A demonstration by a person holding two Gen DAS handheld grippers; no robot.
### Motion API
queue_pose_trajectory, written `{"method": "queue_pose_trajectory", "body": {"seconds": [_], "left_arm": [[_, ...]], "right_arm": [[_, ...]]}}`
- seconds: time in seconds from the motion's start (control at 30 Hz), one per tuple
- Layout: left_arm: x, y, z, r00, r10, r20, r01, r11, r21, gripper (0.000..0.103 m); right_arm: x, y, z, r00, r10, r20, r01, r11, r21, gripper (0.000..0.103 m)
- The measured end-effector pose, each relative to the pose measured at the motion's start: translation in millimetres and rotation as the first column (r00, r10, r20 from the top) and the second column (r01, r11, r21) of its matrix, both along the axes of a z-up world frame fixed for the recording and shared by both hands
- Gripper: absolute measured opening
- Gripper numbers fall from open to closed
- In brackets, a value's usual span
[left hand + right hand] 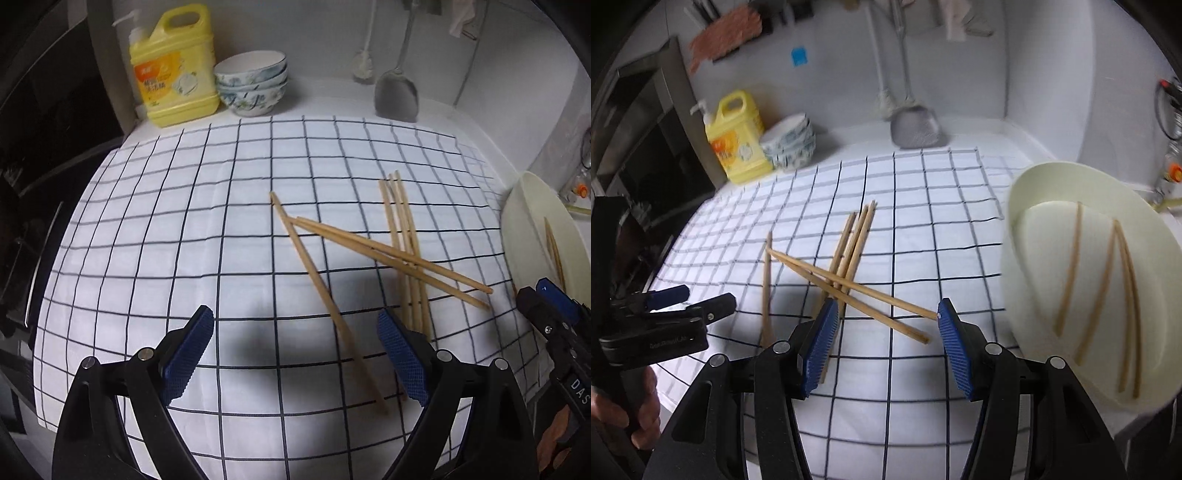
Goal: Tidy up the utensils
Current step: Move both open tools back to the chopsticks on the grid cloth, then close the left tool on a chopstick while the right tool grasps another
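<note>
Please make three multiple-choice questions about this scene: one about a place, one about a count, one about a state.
1. Where is the yellow plastic detergent bottle?
A. beside the stacked patterned bowls
B. on the cream plate
C. between the tongs

2. How many wooden chopsticks lie on the cream plastic plate?
A. one
B. four
C. eight

3. What are the right tongs doing?
A. squeezing a bowl
B. open, gripping nothing
C. clamping the plate

Answers:
1 A, bottle and bowls stand together at the wall.
2 B, four sticks show in the right view.
3 B, blue pads stand apart.
</note>
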State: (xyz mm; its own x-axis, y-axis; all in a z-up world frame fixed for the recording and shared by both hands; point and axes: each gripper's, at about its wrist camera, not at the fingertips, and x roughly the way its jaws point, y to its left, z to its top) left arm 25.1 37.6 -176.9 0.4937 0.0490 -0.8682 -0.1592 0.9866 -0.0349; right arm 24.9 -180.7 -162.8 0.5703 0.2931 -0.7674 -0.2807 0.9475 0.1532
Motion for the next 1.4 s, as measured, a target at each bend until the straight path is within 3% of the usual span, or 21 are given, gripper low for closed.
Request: {"method": "queue_pose_trajectory", "body": {"seconds": [0.17,0.47,0.67,1.1,1.27,1.4], "left_arm": [[3.6,4.8,-15.9,0.995,0.104,0.003,-0.104,0.995,0.006,0.088],[10.1,2.1,-33.9,0.983,0.182,-0.015,-0.182,0.983,0.019,0.088],[14.8,-3.2,-41.4,0.98,0.196,-0.022,-0.195,0.98,0.029,0.088],[17.7,-2.9,-55.0,0.974,0.225,-0.033,-0.223,0.974,0.04,0.088],[21.4,-3.8,-54.1,0.976,0.219,-0.014,-0.218,0.975,0.043,0.082],[29.1,-7.6,-50.7,0.981,0.196,-0.004,-0.195,0.979,0.051,0.065]], "right_arm": [[23.0,16.5,-19.8,0.993,0.119,-0.005,-0.119,0.992,-0.051,0.054],[56.4,26.7,-42.6,0.977,0.203,-0.062,-0.207,0.974,-0.088,0.054],[68.9,27.7,-55.3,0.966,0.242,-0.088,-0.253,0.956,-0.149,0.054],[69.5,32.8,-65.4,0.945,0.307,-0.11,-0.321,0.936,-0.145,0.054],[67.6,37.5,-66.0,0.94,0.325,-0.1,-0.338,0.929,-0.153,0.054],[64.6,43.7,-66.0,0.933,0.349,-0.089,-0.36,0.918,-0.168,0.043]]}}
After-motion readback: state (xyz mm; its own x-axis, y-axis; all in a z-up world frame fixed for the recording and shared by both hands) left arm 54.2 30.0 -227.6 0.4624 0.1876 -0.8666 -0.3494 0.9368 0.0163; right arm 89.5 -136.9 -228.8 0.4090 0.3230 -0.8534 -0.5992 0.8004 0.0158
